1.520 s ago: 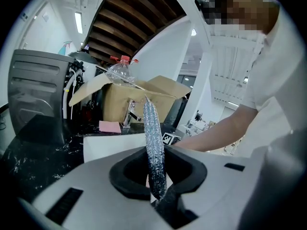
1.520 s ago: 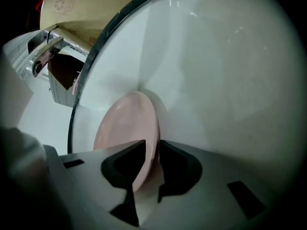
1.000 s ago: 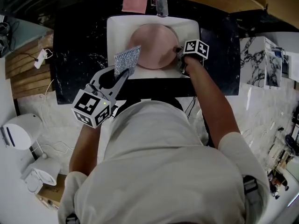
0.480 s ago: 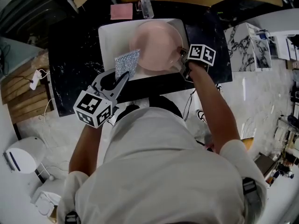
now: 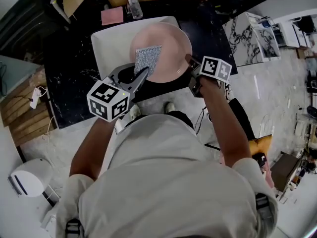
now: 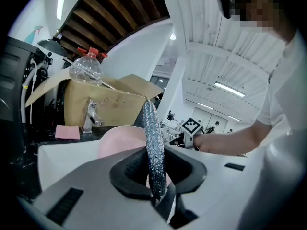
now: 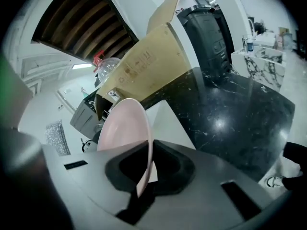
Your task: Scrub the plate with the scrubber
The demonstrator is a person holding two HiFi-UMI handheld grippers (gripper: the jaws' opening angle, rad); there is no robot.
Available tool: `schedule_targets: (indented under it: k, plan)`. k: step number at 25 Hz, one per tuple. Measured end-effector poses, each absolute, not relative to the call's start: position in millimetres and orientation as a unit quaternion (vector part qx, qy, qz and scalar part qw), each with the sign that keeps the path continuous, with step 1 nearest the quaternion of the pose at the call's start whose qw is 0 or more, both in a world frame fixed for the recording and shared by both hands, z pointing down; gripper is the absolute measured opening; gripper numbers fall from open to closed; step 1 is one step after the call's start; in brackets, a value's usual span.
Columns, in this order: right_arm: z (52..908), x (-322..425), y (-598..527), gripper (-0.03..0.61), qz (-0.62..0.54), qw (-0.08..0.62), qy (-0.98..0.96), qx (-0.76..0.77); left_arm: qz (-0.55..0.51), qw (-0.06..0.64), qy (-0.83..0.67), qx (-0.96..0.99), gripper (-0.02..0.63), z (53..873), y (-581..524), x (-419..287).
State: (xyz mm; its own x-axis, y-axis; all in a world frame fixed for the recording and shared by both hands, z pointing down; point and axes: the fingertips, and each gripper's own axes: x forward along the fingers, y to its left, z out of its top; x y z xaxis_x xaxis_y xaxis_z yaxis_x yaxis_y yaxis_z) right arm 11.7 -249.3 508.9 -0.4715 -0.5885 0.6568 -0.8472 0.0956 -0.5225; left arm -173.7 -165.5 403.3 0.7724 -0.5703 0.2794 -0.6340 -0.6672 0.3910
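The pink plate (image 5: 166, 46) is held up over the white sink (image 5: 104, 46), tipped up on its edge. Its rim is pinched at the right side by the right gripper (image 5: 189, 61), and the jaws are shut tight on that thin rim, as is seen in the right gripper view. It is most likely held this way so that its face is turned to the other tool and so that any drips are caught by the sink. The silver scrubber (image 5: 147, 58) is held by its lower edge in the left gripper (image 5: 142, 74); the jaws are closed on it, with only the thin pad between them. Most of the pad is left sticking out past the tips, so that the plate is met by the soft part and not by the hard jaws. In the head view the scrubber is seen over the left part of the plate's face; whether it is pressed on or just in front cannot be told. The tap (image 5: 132, 6) is at the far side of the sink.
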Motion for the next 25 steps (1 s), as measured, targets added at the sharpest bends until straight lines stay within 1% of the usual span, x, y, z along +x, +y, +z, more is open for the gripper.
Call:
schedule_targets:
  k: [4,10,16,21,25]
  plan:
    - [498,23,-237,0.021,0.453,0.121,-0.737,0.487,0.078,0.249,-0.323,0.91,0.069,402,-178,-132]
    - [490,48,-225,0.021,0.452,0.11,-0.756,0.46,0.108,0.279,-0.324,0.897,0.069,417,-198,-68]
    - [482,71,-226,0.02,0.444,0.104,-0.776,0.435,0.123,0.309,-0.335,0.882,0.069,433,-216,-20]
    - [476,86,-228,0.02,0.426,0.109,-0.793,0.422,0.119,0.345,-0.337,0.868,0.069,437,-226,6]
    - [476,96,-232,0.02,0.419,0.111,-0.802,0.411,0.115,0.37,-0.348,0.854,0.069,440,-231,6]
